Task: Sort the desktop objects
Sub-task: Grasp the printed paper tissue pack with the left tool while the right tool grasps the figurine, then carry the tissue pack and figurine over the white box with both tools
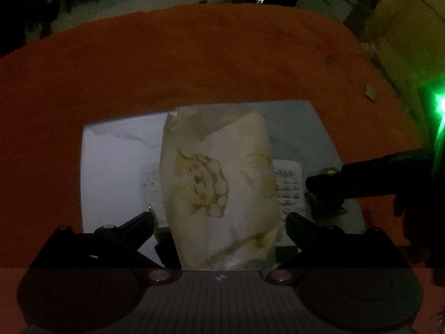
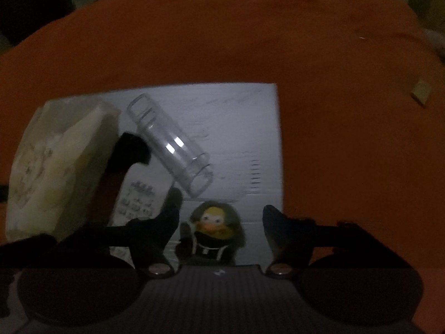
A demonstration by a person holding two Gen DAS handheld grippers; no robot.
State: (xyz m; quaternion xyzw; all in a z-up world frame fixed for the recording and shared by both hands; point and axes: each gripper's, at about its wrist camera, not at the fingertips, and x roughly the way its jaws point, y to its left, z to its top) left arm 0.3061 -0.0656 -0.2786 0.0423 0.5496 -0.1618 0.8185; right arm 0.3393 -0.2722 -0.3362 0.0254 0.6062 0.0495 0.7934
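A cream tissue pack with a flower print (image 1: 219, 186) lies on a white board (image 1: 116, 167) and fills the space between the open fingers of my left gripper (image 1: 219, 217); I cannot tell if they touch it. In the right wrist view the pack (image 2: 55, 167) is at the left. A clear plastic tube (image 2: 169, 144) lies tilted on the board (image 2: 239, 128). A small duck figure with dark hair (image 2: 214, 231) stands between the open fingers of my right gripper (image 2: 219, 211), not gripped. My right gripper also shows at the right of the left wrist view (image 1: 322, 183).
An orange cloth (image 1: 194, 64) covers the table around the board. A printed paper slip (image 2: 136, 203) lies beside the pack. A small tan block (image 2: 421, 94) lies on the cloth at the right. A cardboard box (image 1: 408, 36) stands beyond the table's right edge.
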